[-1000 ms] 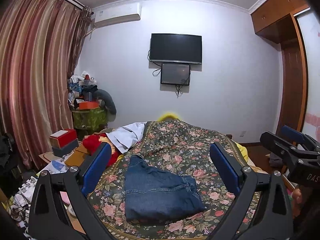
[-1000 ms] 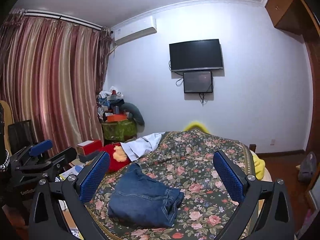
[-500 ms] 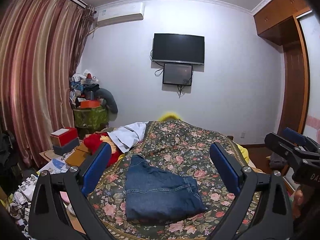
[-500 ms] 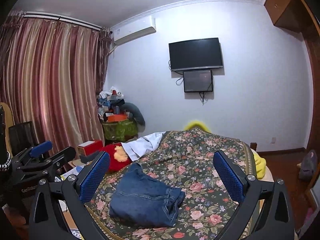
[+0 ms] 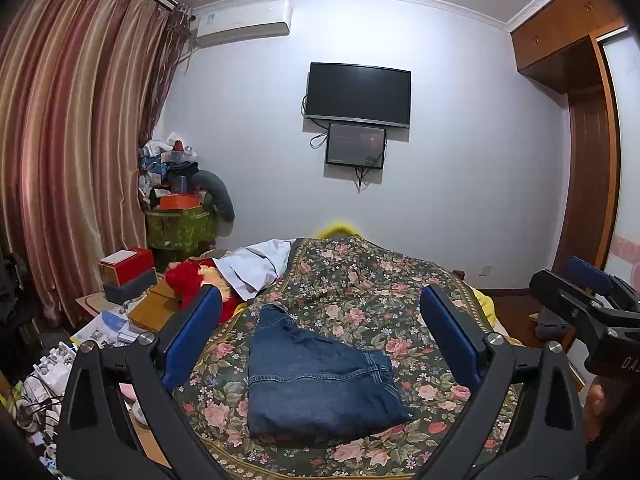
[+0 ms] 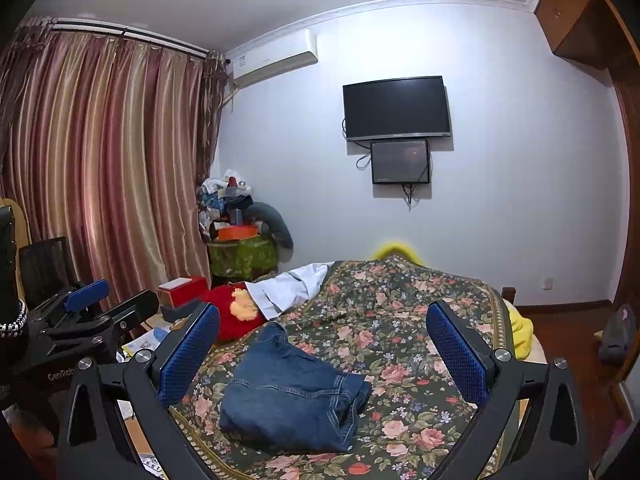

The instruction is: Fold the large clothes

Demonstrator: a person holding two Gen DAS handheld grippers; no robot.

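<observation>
Folded blue jeans (image 5: pixel 316 380) lie in a compact stack on the floral bedspread (image 5: pixel 368 292), near the bed's front edge. My left gripper (image 5: pixel 320 340) hovers above and in front of them, open, its blue pads wide apart with nothing between. The same jeans (image 6: pixel 292 396) show in the right wrist view, left of centre. My right gripper (image 6: pixel 324 352) is also open and held clear of the cloth. Each gripper appears in the other's view: the right one (image 5: pixel 588 304) at the right edge, the left one (image 6: pixel 88 312) at the left edge.
A white garment (image 5: pixel 260 264) and a red plush toy (image 5: pixel 192 280) lie at the bed's far left. Boxes (image 5: pixel 128 272) and papers crowd the low surface on the left. Curtains (image 5: pixel 72 152), a cluttered stand (image 5: pixel 176 224), a wall television (image 5: pixel 358 94) and a wooden wardrobe (image 5: pixel 592 160) surround the bed.
Both views have shifted only slightly, as the grippers drift a little. The jeans lie as before and both grippers stay open.
</observation>
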